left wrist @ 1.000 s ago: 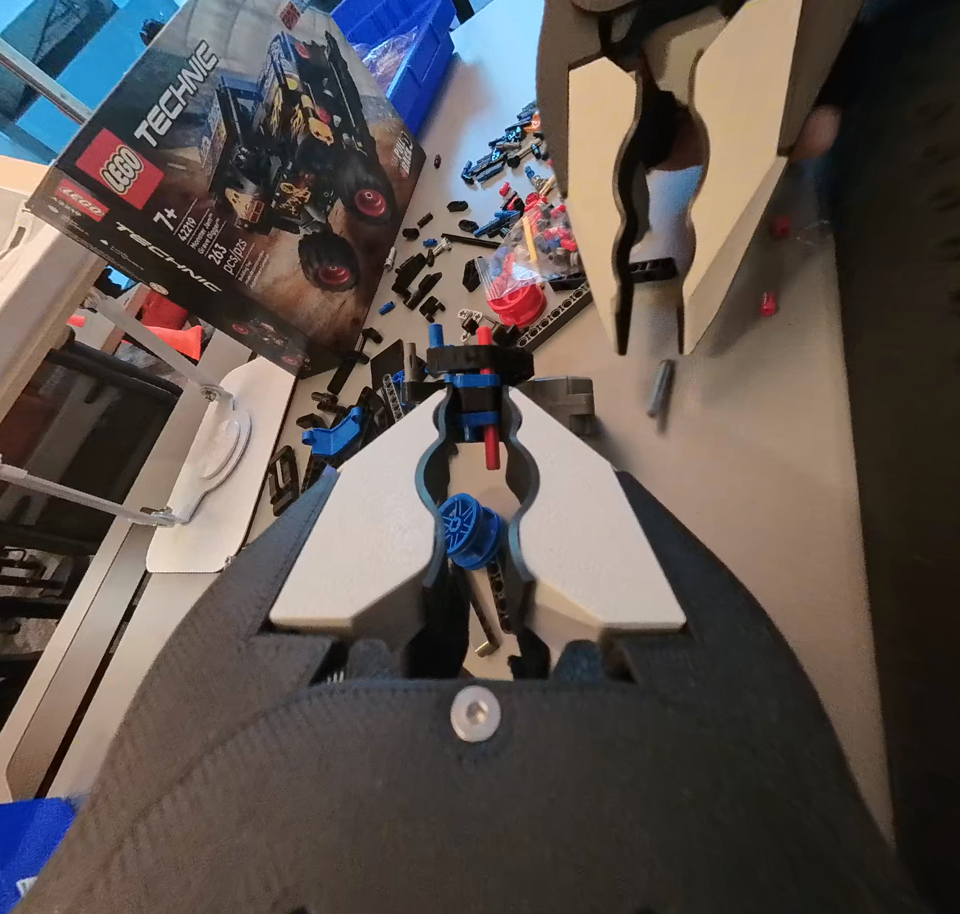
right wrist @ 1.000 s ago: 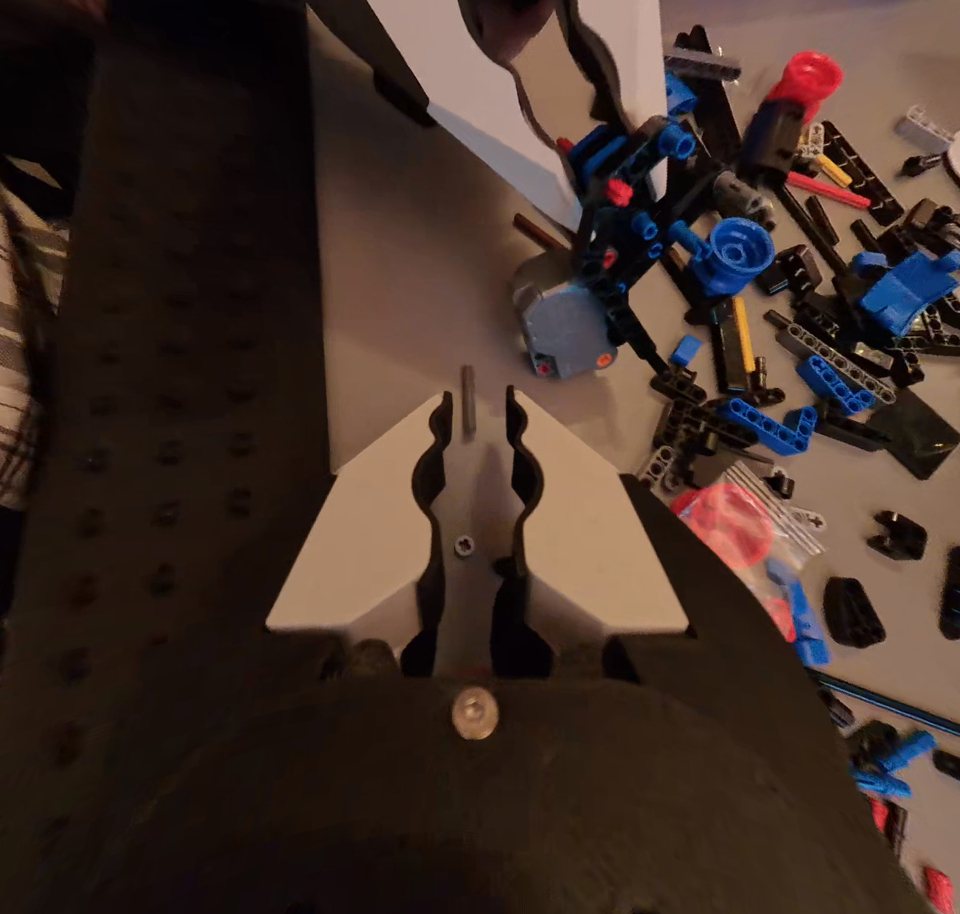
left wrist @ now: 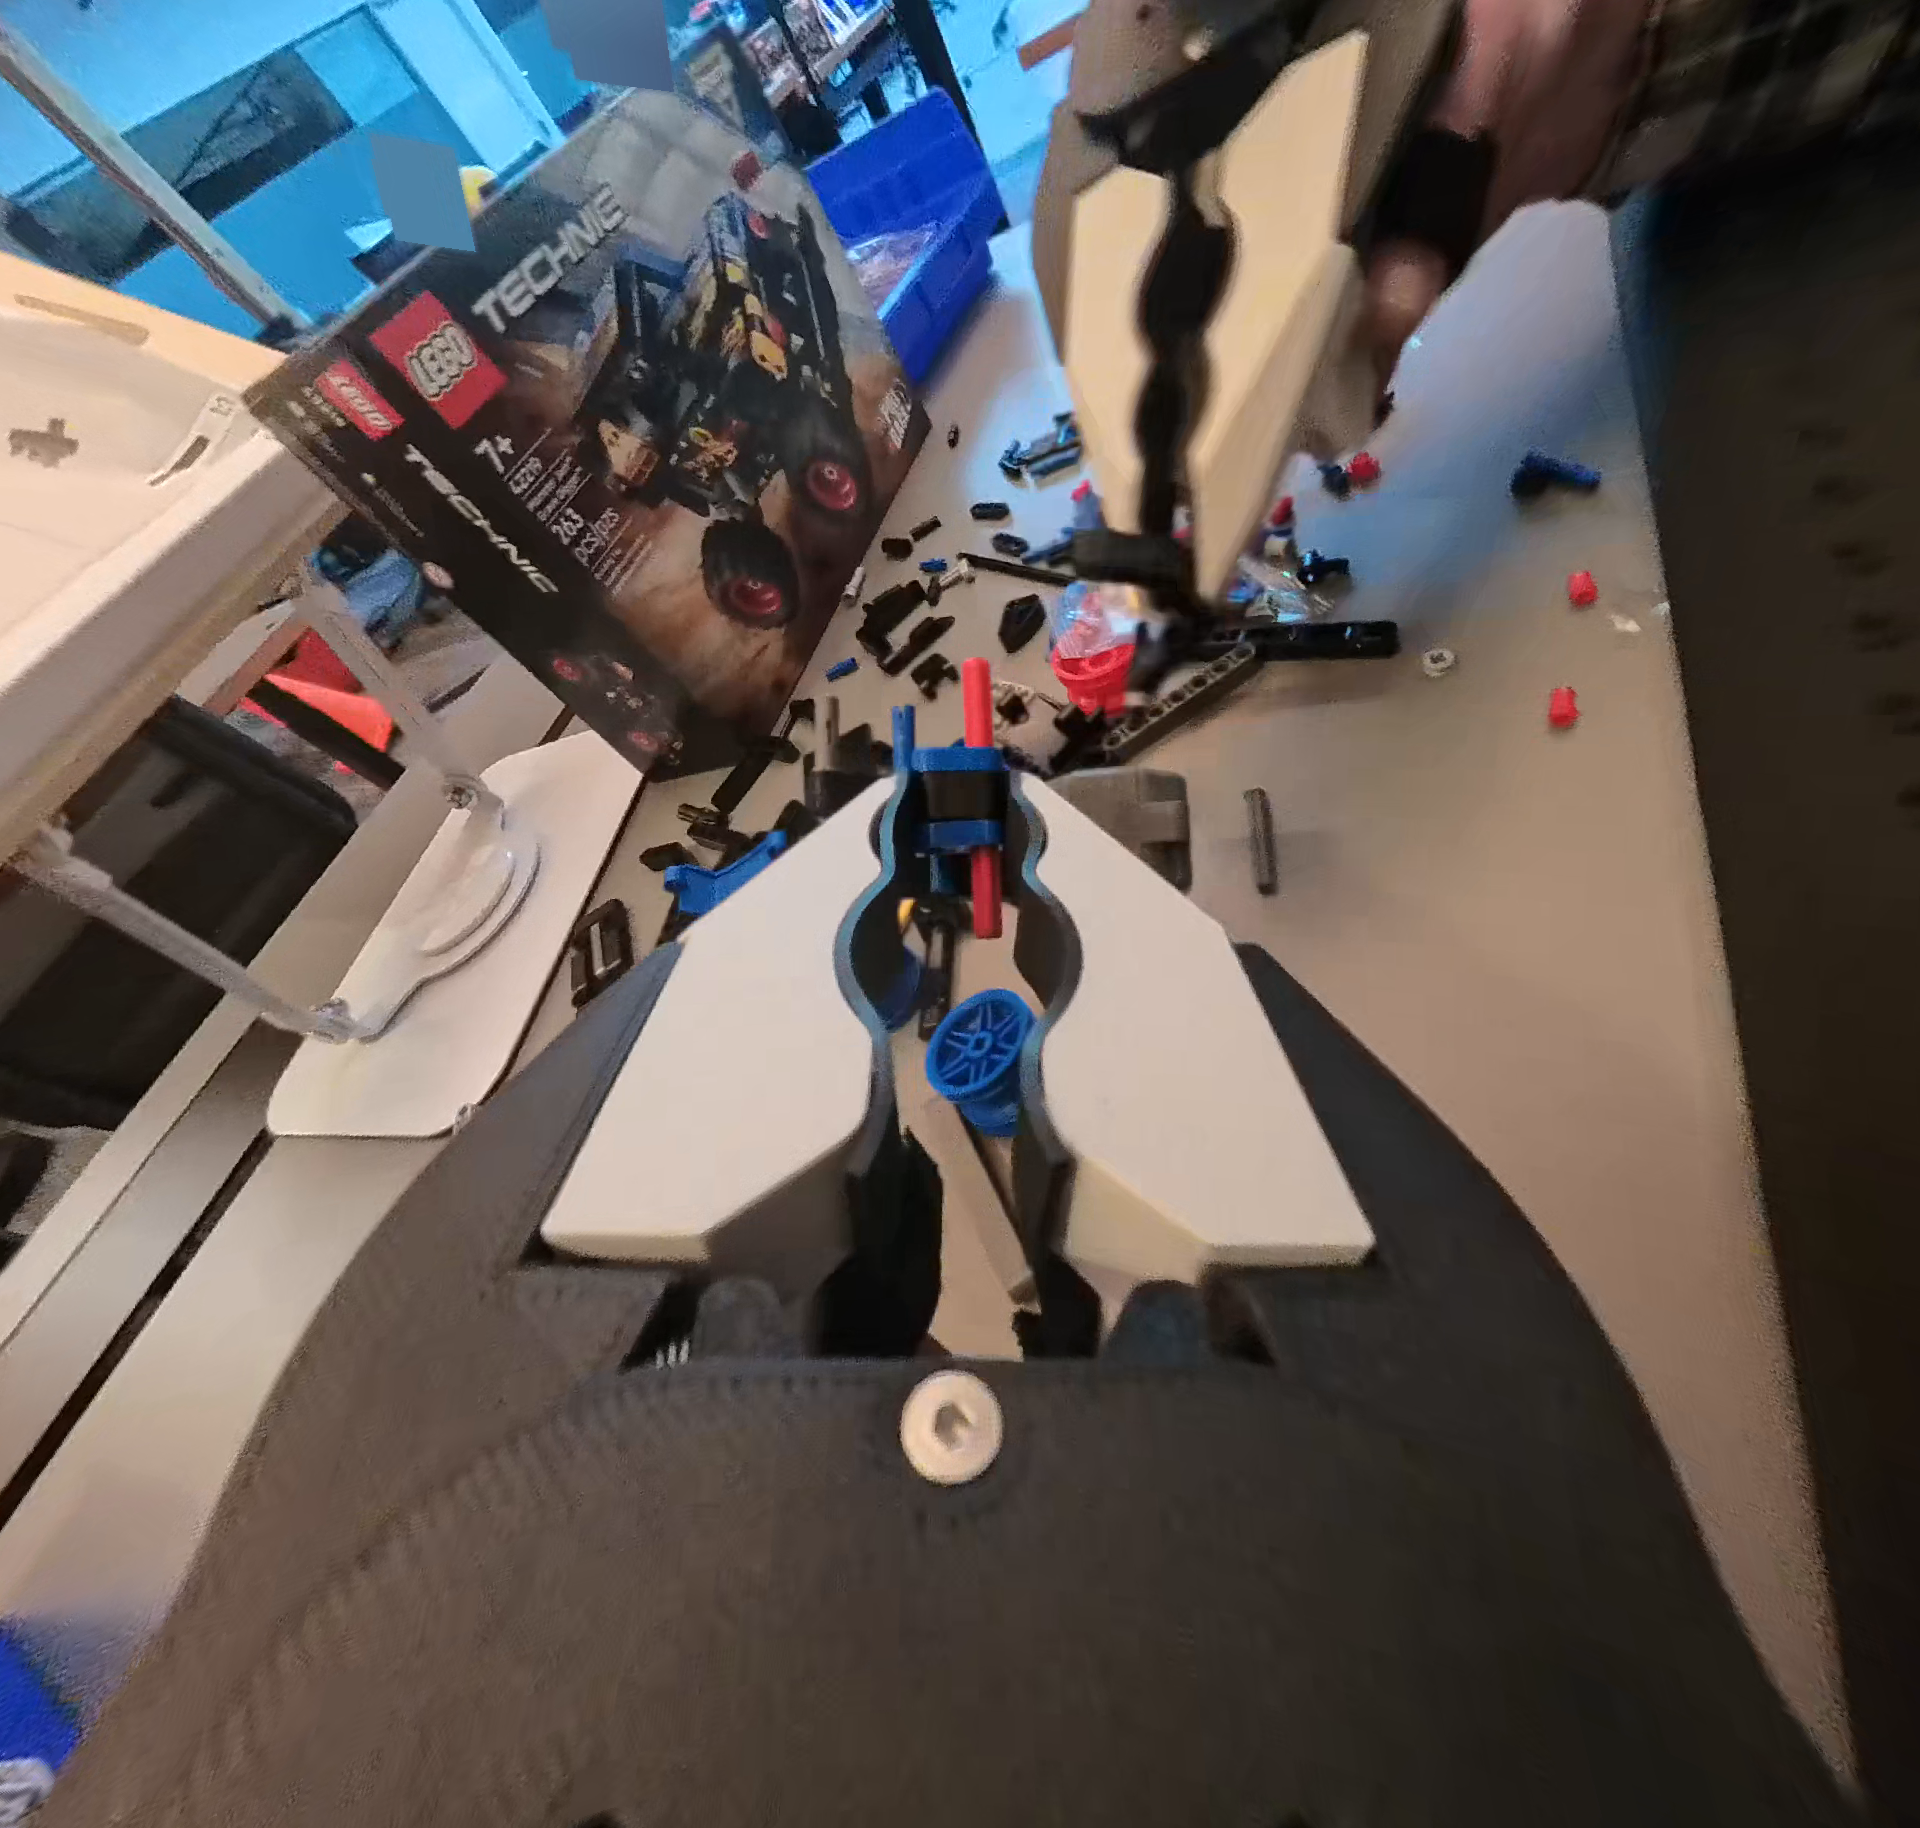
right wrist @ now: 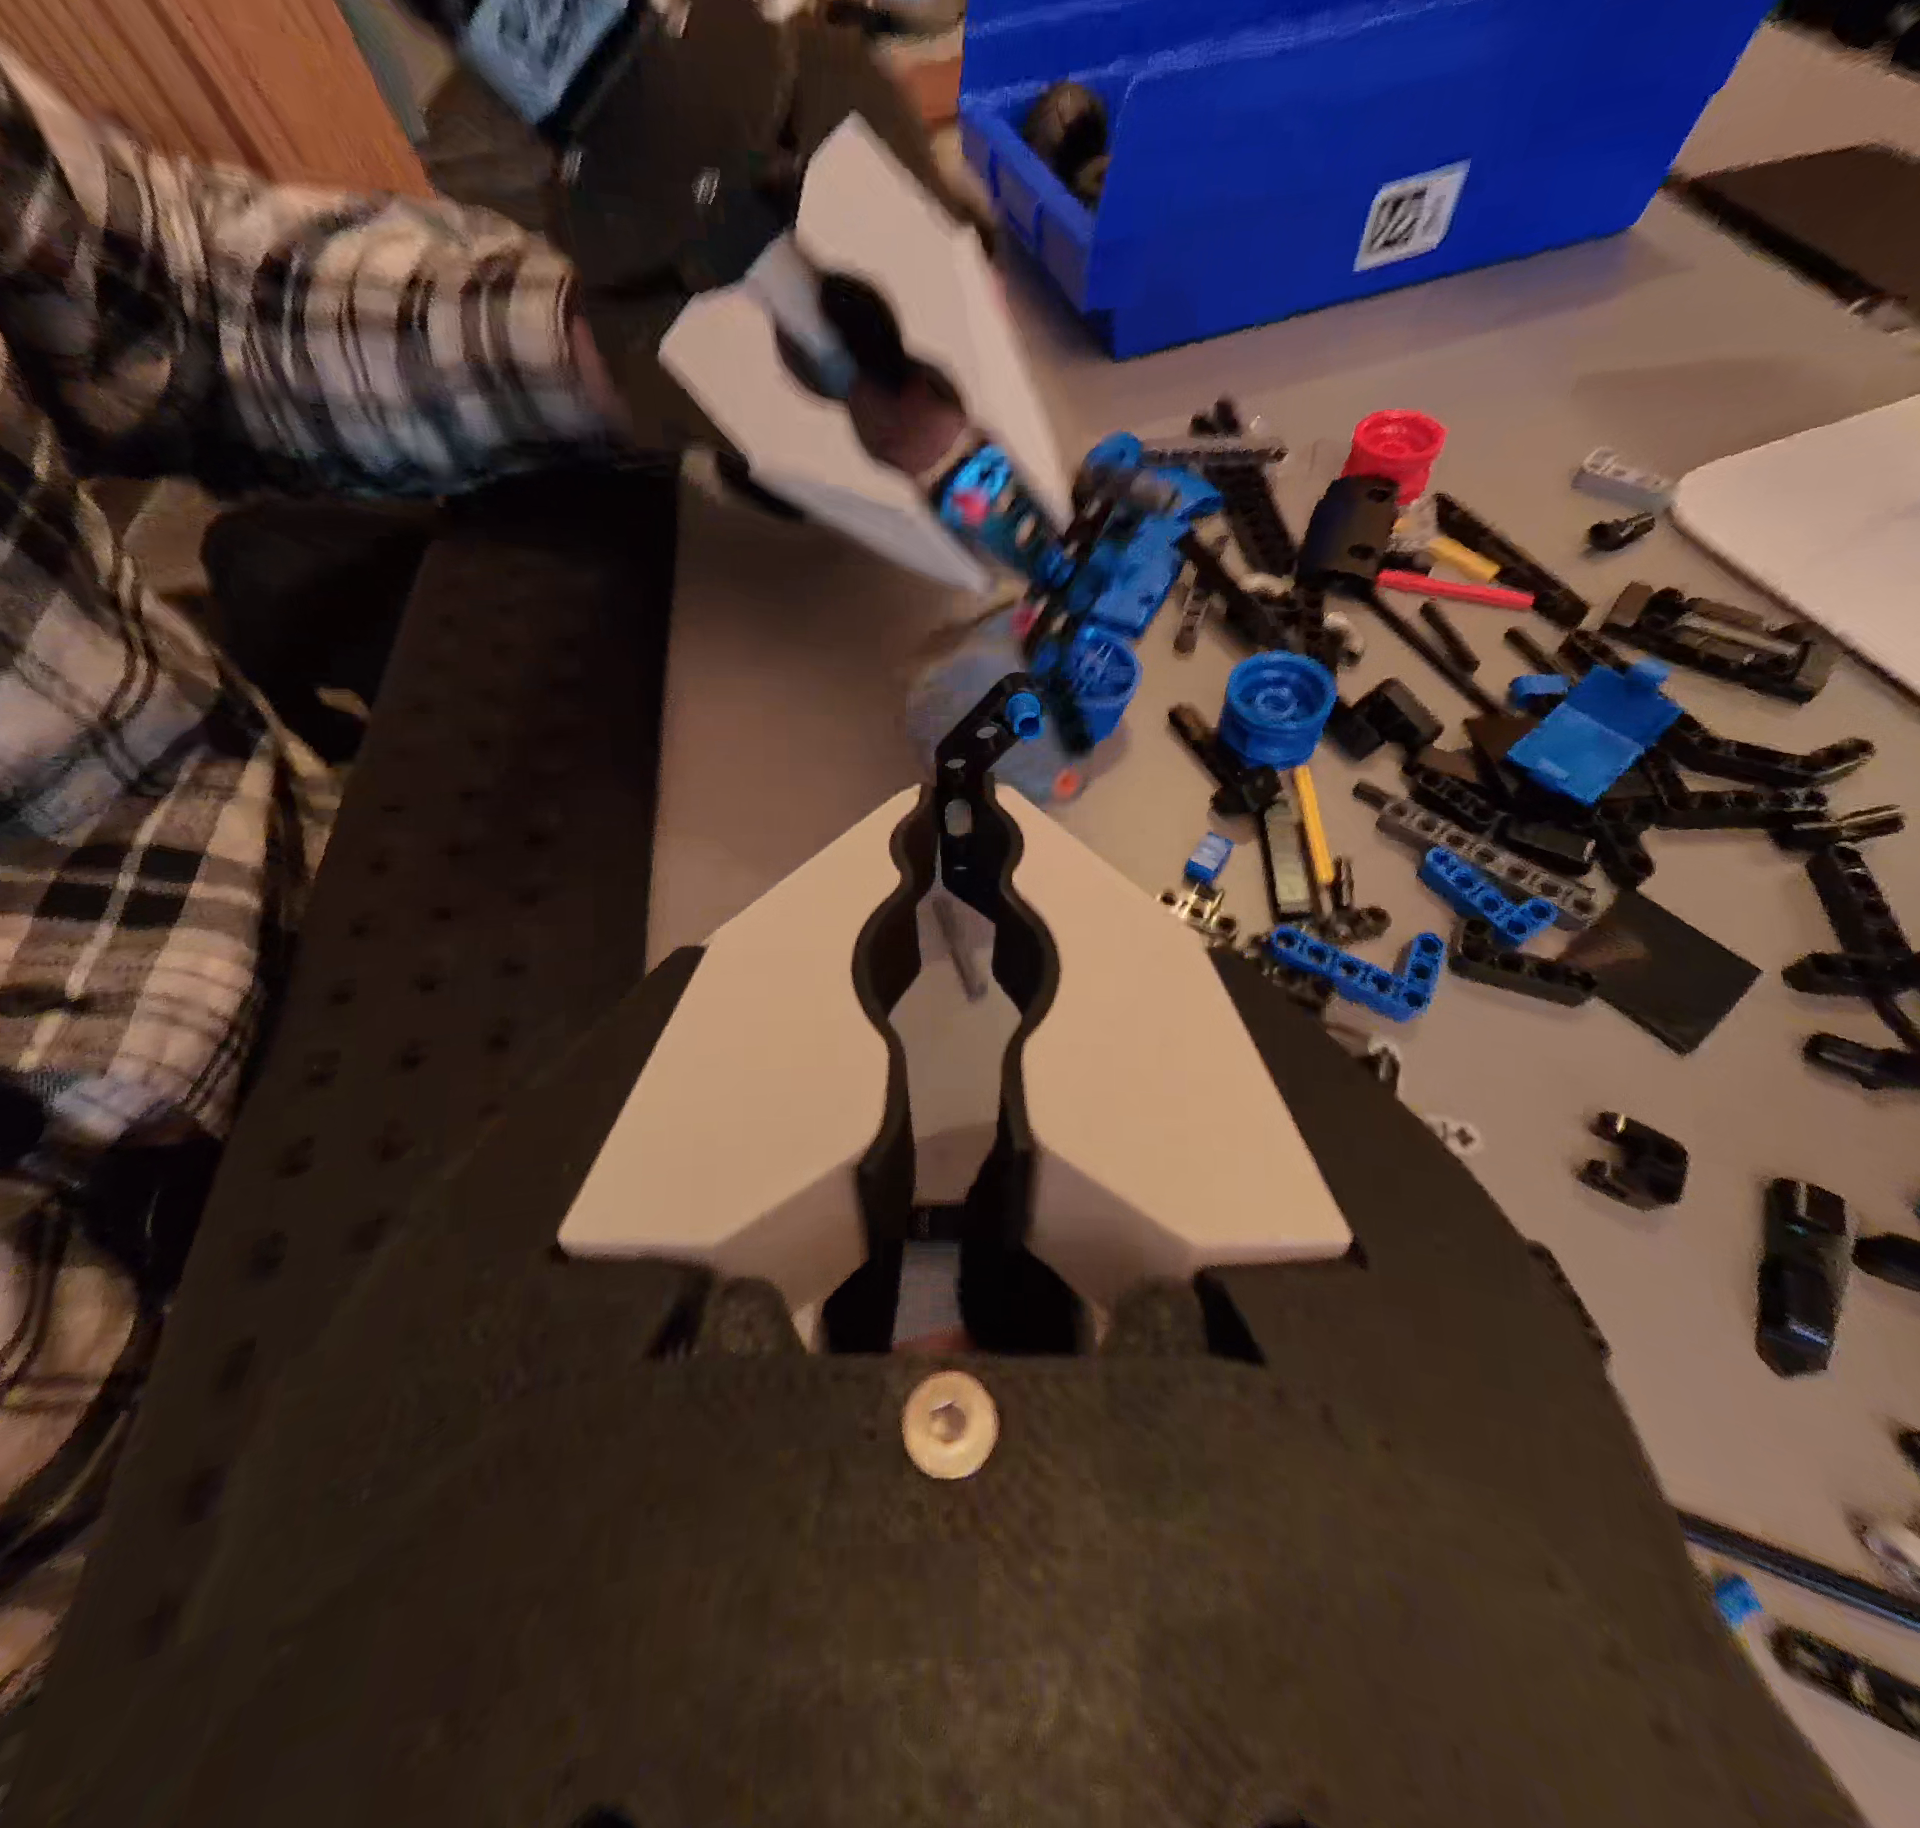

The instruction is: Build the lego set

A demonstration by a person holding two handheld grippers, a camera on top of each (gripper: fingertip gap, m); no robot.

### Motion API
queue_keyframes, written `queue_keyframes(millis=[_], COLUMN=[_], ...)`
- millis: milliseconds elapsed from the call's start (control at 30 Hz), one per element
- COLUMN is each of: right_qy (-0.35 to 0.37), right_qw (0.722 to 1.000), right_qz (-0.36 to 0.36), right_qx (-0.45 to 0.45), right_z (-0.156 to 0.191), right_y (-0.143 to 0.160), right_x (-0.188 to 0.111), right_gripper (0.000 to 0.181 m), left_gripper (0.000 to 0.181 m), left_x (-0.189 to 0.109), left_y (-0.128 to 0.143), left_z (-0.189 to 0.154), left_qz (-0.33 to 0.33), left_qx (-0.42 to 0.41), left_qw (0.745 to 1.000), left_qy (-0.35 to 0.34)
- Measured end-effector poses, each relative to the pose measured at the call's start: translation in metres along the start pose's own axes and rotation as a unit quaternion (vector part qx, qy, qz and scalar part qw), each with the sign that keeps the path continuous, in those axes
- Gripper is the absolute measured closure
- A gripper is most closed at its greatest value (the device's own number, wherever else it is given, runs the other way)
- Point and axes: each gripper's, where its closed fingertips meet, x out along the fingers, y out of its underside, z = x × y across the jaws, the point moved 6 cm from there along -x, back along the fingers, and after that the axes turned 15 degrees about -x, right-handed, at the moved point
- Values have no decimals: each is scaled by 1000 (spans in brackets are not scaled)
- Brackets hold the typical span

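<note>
Blue-and-black partial lego assembly (left wrist: 956,822), red axle (left wrist: 979,791) through it, clamped in left hand-held gripper (left wrist: 956,812); jaws closed on it, a blue wheel hub (left wrist: 977,1046) sits back between the fingers. Right hand-held gripper (right wrist: 958,812) pinches a bent black beam (right wrist: 966,770), blue pin (right wrist: 1023,708) at its far end, jaws nearly together. Loose pieces (right wrist: 1507,843) scatter over grey tabletop (right wrist: 790,677) to right gripper's right. Set box (left wrist: 623,469) ahead-left of left gripper; blue bin (right wrist: 1351,116) beyond.
</note>
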Motion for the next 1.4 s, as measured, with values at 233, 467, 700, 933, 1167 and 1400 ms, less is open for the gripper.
queue_keyframes(millis=[233, 467, 700, 933, 1167, 1400], right_qy=[-78, -35, 153, 264, 186, 40], right_qw=[983, 991, 967, 915, 954, 984], right_qz=[147, 121, 114, 162, 125, 113], right_qx=[-70, -53, -169, -259, -201, -129], right_z=[35, 24, 7, 5, -4, -8], right_y=[23, 8, -20, -29, -31, -29], right_x=[32, 26, 44, 54, 41, 31], right_gripper=[174, 148, 139, 146, 153, 155], left_gripper=[168, 168, 168, 167, 160, 145], left_x=[7, 8, 11, 4, -3, -20], left_y=[8, 4, -9, -14, -14, -11], left_z=[-5, 1, 5, 17, 16, 13], left_qz=[17, 13, -11, -64, -60, -45], left_qx=[-4, -40, -144, -307, -317, -325], left_qw=[1000, 999, 989, 949, 946, 944], left_qy=[15, -7, -25, -24, 3, 43])
